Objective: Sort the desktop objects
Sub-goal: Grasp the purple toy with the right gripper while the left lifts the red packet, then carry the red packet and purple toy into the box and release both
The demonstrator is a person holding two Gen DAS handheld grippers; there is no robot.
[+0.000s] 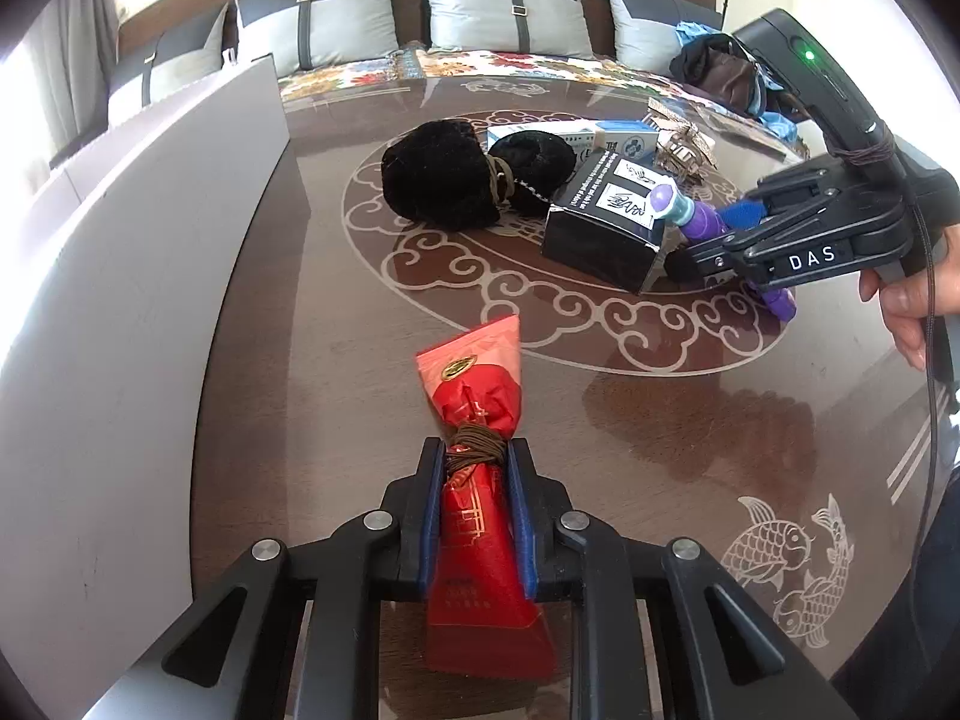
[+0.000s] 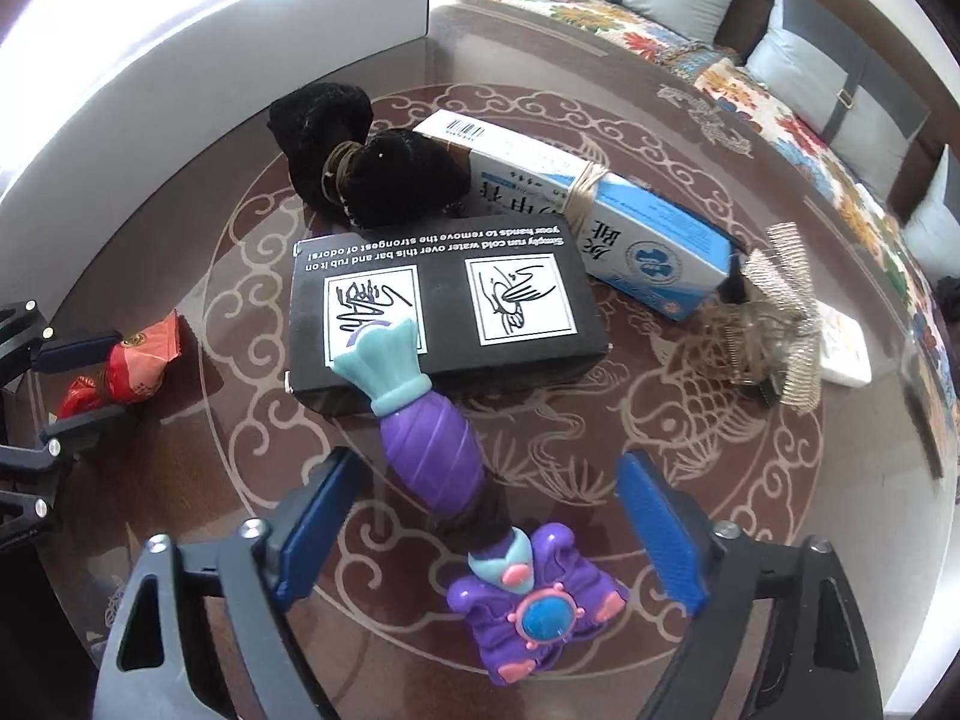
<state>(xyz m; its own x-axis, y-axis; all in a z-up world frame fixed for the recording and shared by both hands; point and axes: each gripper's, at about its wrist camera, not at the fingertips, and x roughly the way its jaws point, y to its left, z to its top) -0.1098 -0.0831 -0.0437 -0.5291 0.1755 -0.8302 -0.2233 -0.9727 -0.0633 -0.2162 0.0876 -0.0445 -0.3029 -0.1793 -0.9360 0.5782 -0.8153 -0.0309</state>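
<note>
Red packet [image 1: 474,516] is pinched at its string-wrapped waist by the left tongs [image 1: 477,462], low over the bench [image 1: 600,420] beside the white panel [image 1: 150,228] — first pick looks done. Right tongs [image 2: 480,516] are spread, straddling the purple toy [image 2: 444,462] without touching it; the toy's teal end leans on the black box [image 2: 444,294], with the black fuzzy bundle [image 2: 360,162] and blue-white carton [image 2: 600,210] behind. Next, I'd guess: close on the toy's ribbed barrel and lift clear of the box — packet needs a drop spot, none obvious.
</note>
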